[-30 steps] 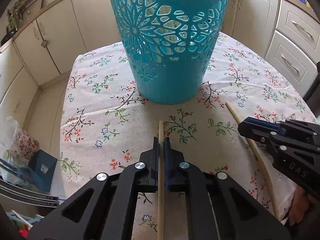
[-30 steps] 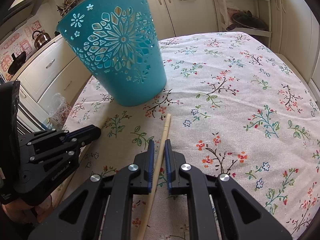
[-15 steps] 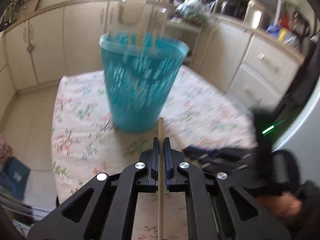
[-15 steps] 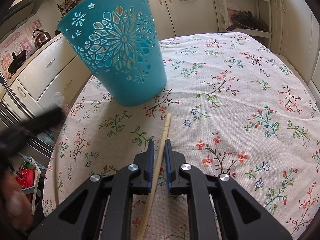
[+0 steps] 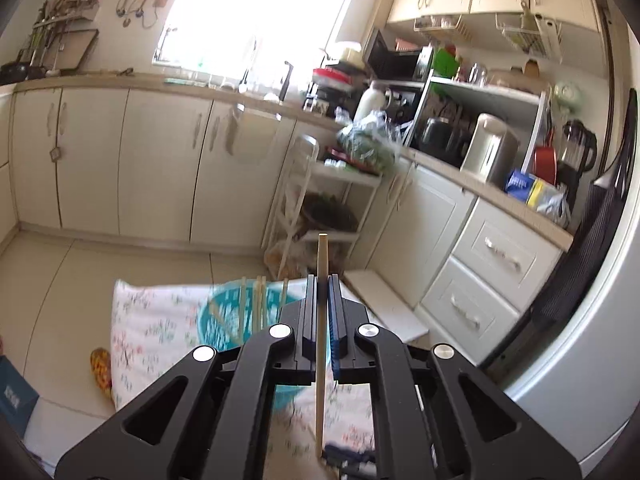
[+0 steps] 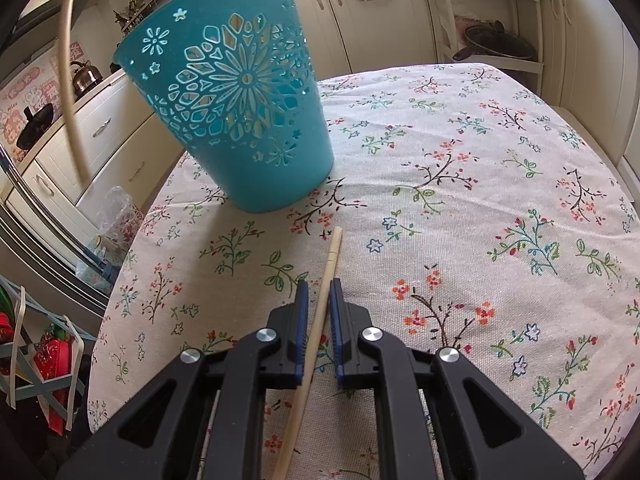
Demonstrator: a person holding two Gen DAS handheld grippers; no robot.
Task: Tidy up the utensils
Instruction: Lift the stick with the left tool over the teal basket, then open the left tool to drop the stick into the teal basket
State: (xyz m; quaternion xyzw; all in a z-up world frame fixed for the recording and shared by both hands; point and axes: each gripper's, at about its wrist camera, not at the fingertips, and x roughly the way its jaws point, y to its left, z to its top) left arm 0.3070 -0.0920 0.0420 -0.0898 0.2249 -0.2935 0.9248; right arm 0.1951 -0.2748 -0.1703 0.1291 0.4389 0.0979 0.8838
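Chopstick (image 5: 321, 320), clamped in the left gripper (image 5: 321, 292)'s shut jaws, has risen off the counter (image 6: 460, 160) above the teal basket (image 5: 224, 320), ready to drop in, while the right gripper (image 6: 318, 292)'s jaws nip a second chopstick (image 6: 326, 280) lying flat.

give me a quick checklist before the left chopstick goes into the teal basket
1. Left gripper shut on its chopstick: ok.
2. Chopstick lifted off the table: ok.
3. Teal basket upright: ok.
4. Basket mouth has room beside the chopsticks inside: ok, though blurred.
5. Tip lined up over the mouth: cannot tell.
6. Right gripper around the second chopstick on the table, clear of the basket: ok.
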